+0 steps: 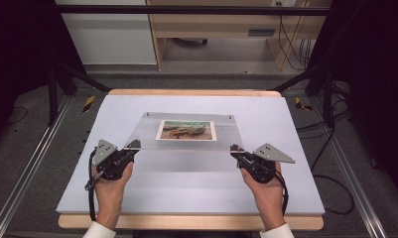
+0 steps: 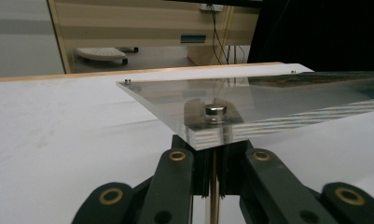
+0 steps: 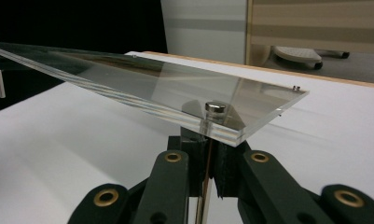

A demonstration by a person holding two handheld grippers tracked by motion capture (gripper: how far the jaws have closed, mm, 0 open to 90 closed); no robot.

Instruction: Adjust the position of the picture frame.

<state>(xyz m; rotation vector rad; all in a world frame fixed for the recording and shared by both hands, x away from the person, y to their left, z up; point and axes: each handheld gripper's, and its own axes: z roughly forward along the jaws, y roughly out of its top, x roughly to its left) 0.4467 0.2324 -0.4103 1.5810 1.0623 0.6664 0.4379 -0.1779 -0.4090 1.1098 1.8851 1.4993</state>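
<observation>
My left claw (image 1: 133, 146) grips the near left corner of the clear frame (image 1: 186, 148), my right claw (image 1: 234, 150) its near right corner. The frame, holding a photo (image 1: 186, 130), hangs tilted above the table's (image 1: 186, 198) middle.

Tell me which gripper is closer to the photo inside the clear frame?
Right, slightly. The right gripper grips the clear frame's near right corner, a short way from the photo. The left gripper grips the near left corner, a bit farther off.
</observation>
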